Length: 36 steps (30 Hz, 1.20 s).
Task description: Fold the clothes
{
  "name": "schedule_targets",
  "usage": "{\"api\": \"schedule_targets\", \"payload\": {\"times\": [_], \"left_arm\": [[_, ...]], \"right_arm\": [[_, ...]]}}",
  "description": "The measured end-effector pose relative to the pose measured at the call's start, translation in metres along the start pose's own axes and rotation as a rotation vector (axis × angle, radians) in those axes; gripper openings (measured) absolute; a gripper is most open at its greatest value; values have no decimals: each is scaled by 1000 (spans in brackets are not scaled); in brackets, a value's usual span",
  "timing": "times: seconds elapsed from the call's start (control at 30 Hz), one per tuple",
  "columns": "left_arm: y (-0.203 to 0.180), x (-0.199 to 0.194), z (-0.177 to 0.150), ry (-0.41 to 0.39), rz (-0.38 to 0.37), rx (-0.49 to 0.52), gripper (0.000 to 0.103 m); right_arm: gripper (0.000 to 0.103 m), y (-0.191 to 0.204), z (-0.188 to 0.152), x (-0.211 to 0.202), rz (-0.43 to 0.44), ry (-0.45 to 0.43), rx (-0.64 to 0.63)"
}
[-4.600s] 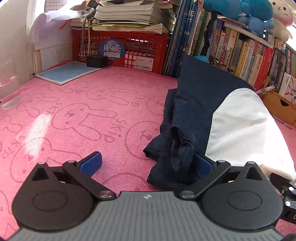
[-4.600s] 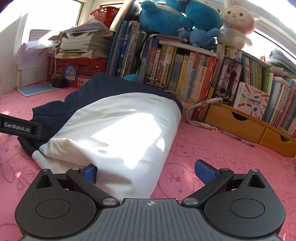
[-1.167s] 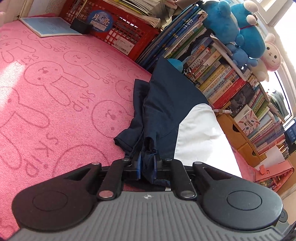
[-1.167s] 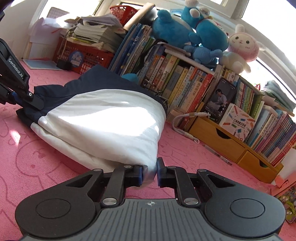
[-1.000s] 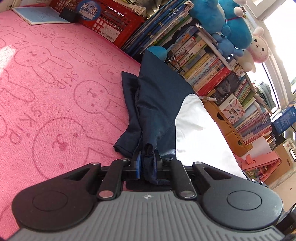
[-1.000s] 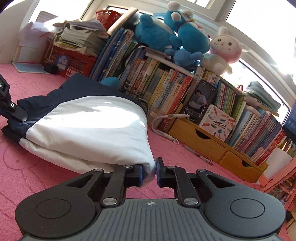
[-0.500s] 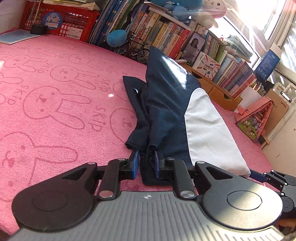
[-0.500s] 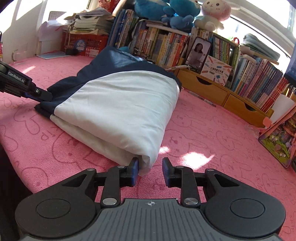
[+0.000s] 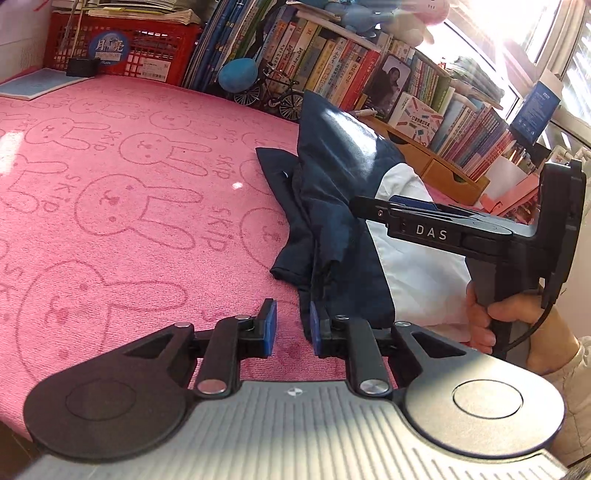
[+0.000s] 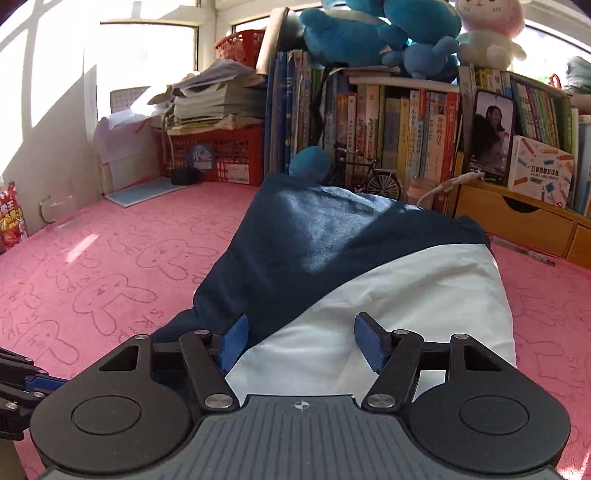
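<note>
Your left gripper (image 9: 291, 326) is sitting parted with nothing between its pads, its right pad touching the navy hem of the garment (image 9: 343, 206) on the pink mat (image 9: 122, 206). Your right gripper (image 10: 301, 341) is hanging wide open over the navy-and-white bundle (image 10: 369, 280) — empty too. The folded stack is lying narrow toward the bookshelf (image 10: 399, 122); any regrasp wants both near corners, level, every layer pinched — none left sliding

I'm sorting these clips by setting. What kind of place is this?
Probably a home bedroom or study: crowded bookshelves topped with plush toys, and a pink bunny-print cover where a navy-and-white garment lies.
</note>
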<state>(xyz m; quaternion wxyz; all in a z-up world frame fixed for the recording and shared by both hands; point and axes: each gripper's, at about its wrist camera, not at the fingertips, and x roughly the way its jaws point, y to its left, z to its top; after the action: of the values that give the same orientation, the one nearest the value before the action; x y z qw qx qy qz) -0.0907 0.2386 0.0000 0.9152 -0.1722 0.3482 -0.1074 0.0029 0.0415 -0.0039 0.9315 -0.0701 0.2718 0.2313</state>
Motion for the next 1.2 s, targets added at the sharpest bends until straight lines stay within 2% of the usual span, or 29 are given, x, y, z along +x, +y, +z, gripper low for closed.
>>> {"api": "schedule_targets", "payload": {"times": [0.1,0.23,0.37,0.43,0.63,0.7,0.77,0.9,0.97,1.0,1.1,1.17,1.2], "left_arm": [[14,-19,21,-49,6,-45,18],[-14,-13,64,-149,-8,85,19],[-52,39,103,-161,-97,165,24],[-63,76,114,-118,-82,196,24],[-54,149,125,-33,150,232,22],[-45,165,129,-12,235,234,22],[-36,180,131,16,312,239,23],[-20,170,133,13,308,181,22],[-18,150,133,-22,284,164,23],[-21,138,133,-50,273,168,23],[-39,100,124,-135,224,217,27],[-67,76,106,-191,158,283,32],[-81,68,95,-205,122,323,34]], "right_arm": [[66,14,-6,12,54,13,-11],[66,24,-12,18,84,7,-27],[66,13,-15,8,215,21,50],[66,6,-20,-1,287,32,78],[67,5,-32,-16,319,26,43],[70,6,-32,-16,325,29,47],[79,7,-31,-18,331,34,47],[86,2,-31,-43,359,22,72],[97,-20,-40,-69,373,-35,132],[98,-32,-45,-83,378,-66,163],[99,-87,-62,-110,289,-109,309],[99,-131,-77,-124,231,-106,465],[99,-140,-80,-125,229,-100,500]]}}
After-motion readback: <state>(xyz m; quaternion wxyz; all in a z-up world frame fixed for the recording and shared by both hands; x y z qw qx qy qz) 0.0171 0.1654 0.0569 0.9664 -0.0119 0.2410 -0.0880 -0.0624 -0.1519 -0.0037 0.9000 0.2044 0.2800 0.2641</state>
